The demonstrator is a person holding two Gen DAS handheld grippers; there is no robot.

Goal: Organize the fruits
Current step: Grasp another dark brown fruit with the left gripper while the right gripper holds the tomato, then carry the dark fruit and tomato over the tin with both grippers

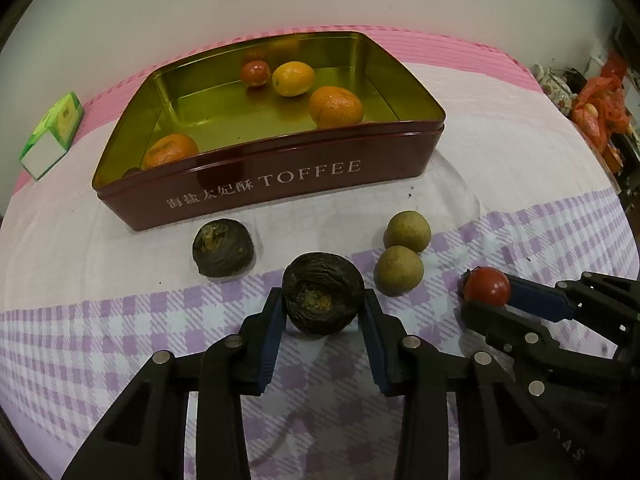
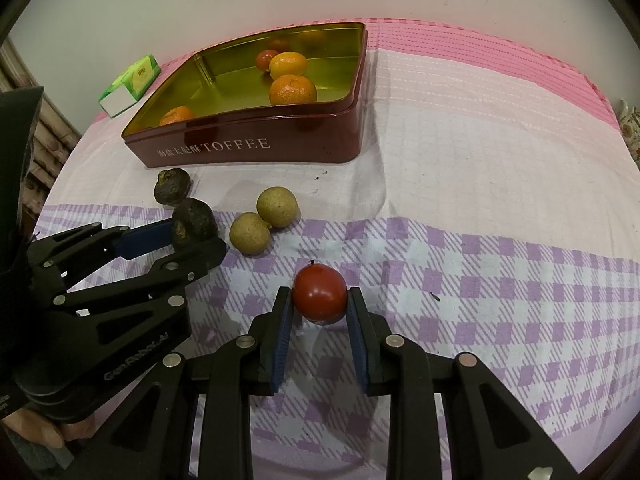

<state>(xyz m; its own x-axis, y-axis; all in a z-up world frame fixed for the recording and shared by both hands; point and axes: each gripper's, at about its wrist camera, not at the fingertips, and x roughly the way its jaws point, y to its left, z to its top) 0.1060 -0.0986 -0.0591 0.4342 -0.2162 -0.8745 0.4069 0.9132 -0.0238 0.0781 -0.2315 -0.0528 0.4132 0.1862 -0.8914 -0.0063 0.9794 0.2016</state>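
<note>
I have the left tool (image 1: 324,308) closed around a dark wrinkled fruit (image 1: 323,298) and the right tool (image 2: 319,304) clamped on a red tomato (image 2: 319,297), both low over the checked cloth (image 2: 480,280) on the bench, near side of the toffee tin (image 1: 280,180). My worry is squeeze: the tomato is smooth and round, so it could pop out of the pads or bruise. Carrying both at once, I might clip the tin's near wall or nudge the two green-brown fruits (image 1: 402,254) between the tools.

Bare cloth (image 2: 480,184) right of tin (image 2: 320,148)
</note>
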